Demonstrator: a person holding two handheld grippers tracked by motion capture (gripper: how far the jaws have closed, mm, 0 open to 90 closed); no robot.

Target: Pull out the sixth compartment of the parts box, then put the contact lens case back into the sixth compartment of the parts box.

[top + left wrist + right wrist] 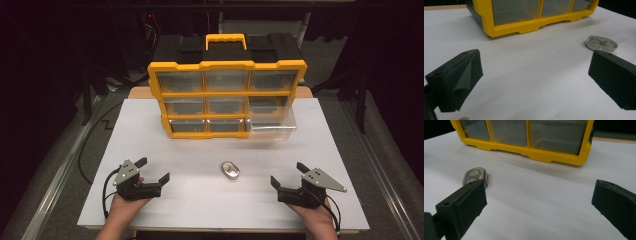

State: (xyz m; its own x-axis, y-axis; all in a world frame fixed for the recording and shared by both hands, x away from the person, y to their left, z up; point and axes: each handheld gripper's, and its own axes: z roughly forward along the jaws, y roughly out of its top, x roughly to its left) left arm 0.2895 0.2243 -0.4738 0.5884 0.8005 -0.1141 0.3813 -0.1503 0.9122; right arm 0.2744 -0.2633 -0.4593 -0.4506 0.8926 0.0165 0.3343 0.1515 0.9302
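A yellow organiser (227, 65) with clear drawers stands upright at the back of the white board. Its bottom right drawer (271, 128) is pulled out toward me. A small oval case (230, 170), clear and silvery, lies flat on the board in front of the organiser. My left gripper (154, 169) rests open at the near left, jaws wide apart with nothing between them. My right gripper (288, 173) rests open at the near right, also holding nothing. The case lies between the two grippers. The left gripper view has the oval case (601, 43) beyond the right jaw; in the right gripper view the oval case (475, 176) sits just past the left jaw.
The white board (200, 205) lies on a wooden table whose edge shows behind the organiser. Dark floor, cables and stand legs surround the table. The organiser's yellow frame (534, 25) (529, 155) rises ahead of both grippers.
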